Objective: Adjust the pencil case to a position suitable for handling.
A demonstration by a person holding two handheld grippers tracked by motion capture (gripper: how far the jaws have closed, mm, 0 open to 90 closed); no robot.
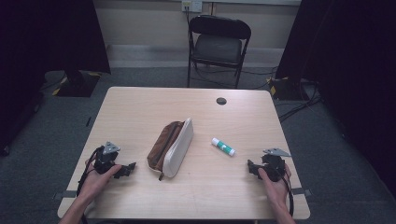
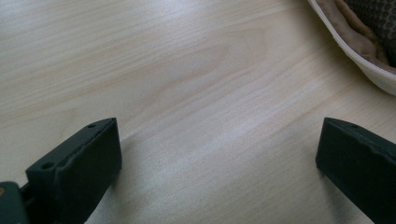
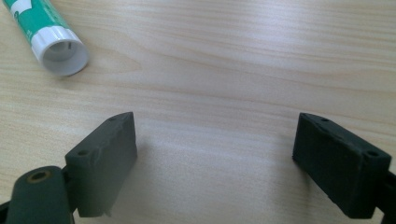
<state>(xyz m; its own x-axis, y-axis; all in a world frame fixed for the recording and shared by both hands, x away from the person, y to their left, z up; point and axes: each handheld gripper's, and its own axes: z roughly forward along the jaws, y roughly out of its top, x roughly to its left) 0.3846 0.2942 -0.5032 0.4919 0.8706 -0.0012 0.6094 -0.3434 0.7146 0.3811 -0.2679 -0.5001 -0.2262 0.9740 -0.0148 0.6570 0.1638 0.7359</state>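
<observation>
At the near edge of the worktop (image 1: 140, 100), the left hand-held gripper (image 1: 127, 171) rests low on the wood in the person's left hand (image 1: 95, 181); its jaws stand wide apart with nothing between them, as the left gripper view shows bare wood in the gap; the right hand-held gripper (image 1: 252, 169) lies at the other near corner in the right hand (image 1: 275, 183), and its jaws also stand wide apart over bare wood. Just beyond the left one, near the middle of the worktop, lies a pencil pouch (image 1: 171, 147), brown on one side and cream on the other, its length running away from the person; a corner of it shows in the left gripper view (image 2: 359, 46). To its right, apart from it, lies a glue stick (image 1: 223, 146) with a green and white label; in the right gripper view its white end (image 3: 60, 51) points toward the jaws. Farther, near the far edge, there is a dark round cable hole (image 1: 221, 101); behind the worktop stands a black folding chair (image 1: 218, 44).
</observation>
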